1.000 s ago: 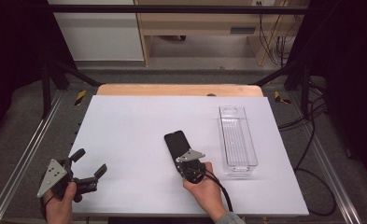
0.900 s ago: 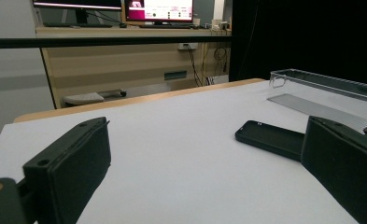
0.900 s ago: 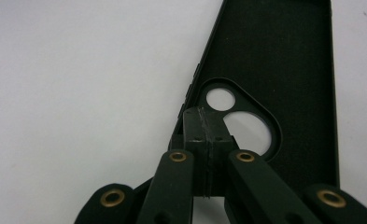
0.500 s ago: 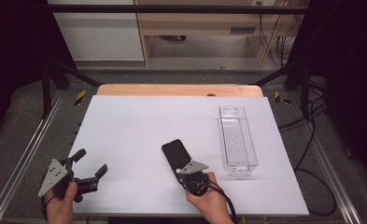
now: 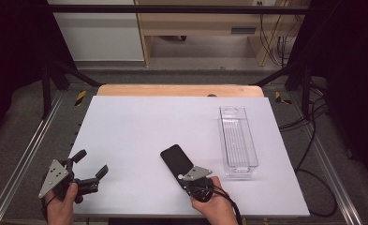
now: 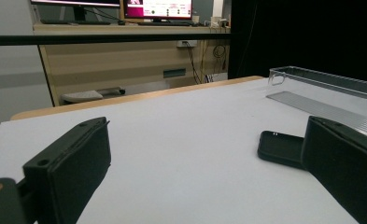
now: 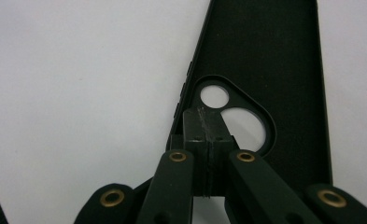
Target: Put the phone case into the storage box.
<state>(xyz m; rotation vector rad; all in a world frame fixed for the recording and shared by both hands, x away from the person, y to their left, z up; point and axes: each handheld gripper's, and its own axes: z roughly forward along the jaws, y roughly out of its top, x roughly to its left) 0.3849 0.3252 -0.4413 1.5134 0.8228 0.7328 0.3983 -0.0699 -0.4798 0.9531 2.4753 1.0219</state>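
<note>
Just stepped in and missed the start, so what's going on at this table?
A person is working a two-jaw gripper in each hand at a white table. The right gripper has its jaws shut at the camera cut-out end of a black phone case that lies flat near the table's front edge. The left gripper is open at the front left corner, holding nothing. A clear plastic tray stands empty to the right of the case.

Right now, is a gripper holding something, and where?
The right gripper pinches the black phone case at the edge of its camera cutout. The left gripper is open, holding nothing.
</note>
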